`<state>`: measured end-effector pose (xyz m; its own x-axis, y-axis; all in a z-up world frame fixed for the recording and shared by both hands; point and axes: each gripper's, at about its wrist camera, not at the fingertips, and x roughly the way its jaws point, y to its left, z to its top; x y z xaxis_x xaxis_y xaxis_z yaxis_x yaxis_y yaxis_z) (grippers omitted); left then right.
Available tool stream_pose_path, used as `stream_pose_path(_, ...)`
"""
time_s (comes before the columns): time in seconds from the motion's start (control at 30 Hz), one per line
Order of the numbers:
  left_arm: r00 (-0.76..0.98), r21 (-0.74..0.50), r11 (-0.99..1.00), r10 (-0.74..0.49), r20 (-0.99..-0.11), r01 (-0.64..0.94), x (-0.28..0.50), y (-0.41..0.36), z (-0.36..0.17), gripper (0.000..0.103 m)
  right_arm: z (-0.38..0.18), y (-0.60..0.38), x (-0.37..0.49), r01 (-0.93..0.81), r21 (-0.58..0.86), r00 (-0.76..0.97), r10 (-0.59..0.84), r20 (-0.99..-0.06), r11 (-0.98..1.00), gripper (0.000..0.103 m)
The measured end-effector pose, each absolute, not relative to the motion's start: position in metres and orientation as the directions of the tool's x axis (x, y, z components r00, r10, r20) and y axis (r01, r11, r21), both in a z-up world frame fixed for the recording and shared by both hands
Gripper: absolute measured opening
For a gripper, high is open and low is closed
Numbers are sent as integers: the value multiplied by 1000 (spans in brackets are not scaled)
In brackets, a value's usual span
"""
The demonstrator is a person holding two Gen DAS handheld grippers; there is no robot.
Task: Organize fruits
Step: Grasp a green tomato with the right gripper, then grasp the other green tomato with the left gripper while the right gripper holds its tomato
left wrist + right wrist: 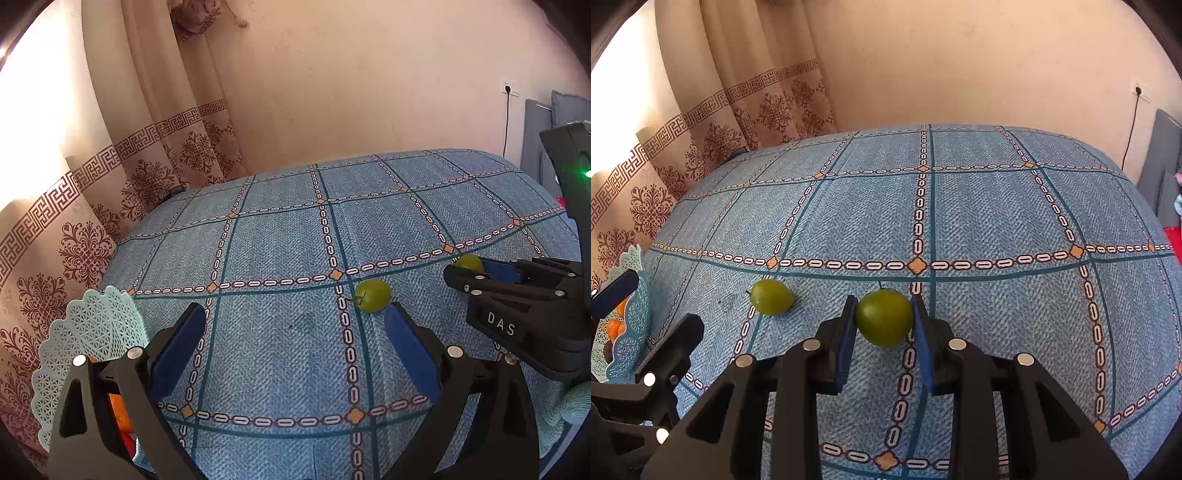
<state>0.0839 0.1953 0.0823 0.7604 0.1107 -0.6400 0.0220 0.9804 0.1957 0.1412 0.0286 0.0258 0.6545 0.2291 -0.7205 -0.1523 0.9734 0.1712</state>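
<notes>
Two green round fruits lie on the blue patterned cloth (pixel 997 221). In the right wrist view my right gripper (pixel 884 301) is shut on one green fruit (pixel 884 319), both blue pads pressed to its sides; whether it is lifted off the cloth I cannot tell. The other green fruit (pixel 771 296) sits free to its left. In the left wrist view that free fruit (pixel 373 294) is just beyond my right fingertip, outside the jaws. My left gripper (pixel 295 332) is open with nothing in it. The right gripper (pixel 471 267) shows at the right edge, holding its fruit (pixel 468 262).
A mint-green lattice basket (pixel 88 343) stands at the table's left edge with orange fruit (pixel 118 410) inside; it also shows as the basket (pixel 631 306) in the right wrist view. A patterned curtain (pixel 74 221) hangs behind it. A wall runs along the back.
</notes>
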Motion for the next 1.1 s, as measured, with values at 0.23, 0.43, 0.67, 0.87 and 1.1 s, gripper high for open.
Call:
stream_pose_path(0.23,715,140,986,32,-698,92,108,183,66,90,27,17,141,-128,190,659,227,-717,973,29)
stream_pose_path(0.43,676,107,986,-7,-736,128,126,179,49,74,27,14,142,-117,198,660,225,-717,973,29)
stream_pose_path(0.67,636,55,987,-56,-770,154,138,178,32,62,25,10,144,-111,204,658,225,-719,973,29)
stream_pose_path(0.87,635,15,983,-106,-765,182,138,180,30,40,24,18,145,-128,202,657,236,-716,971,29)
stream_pose_path(1.1,644,19,987,-91,-760,162,132,181,32,39,28,22,142,-146,210,665,253,-702,967,29)
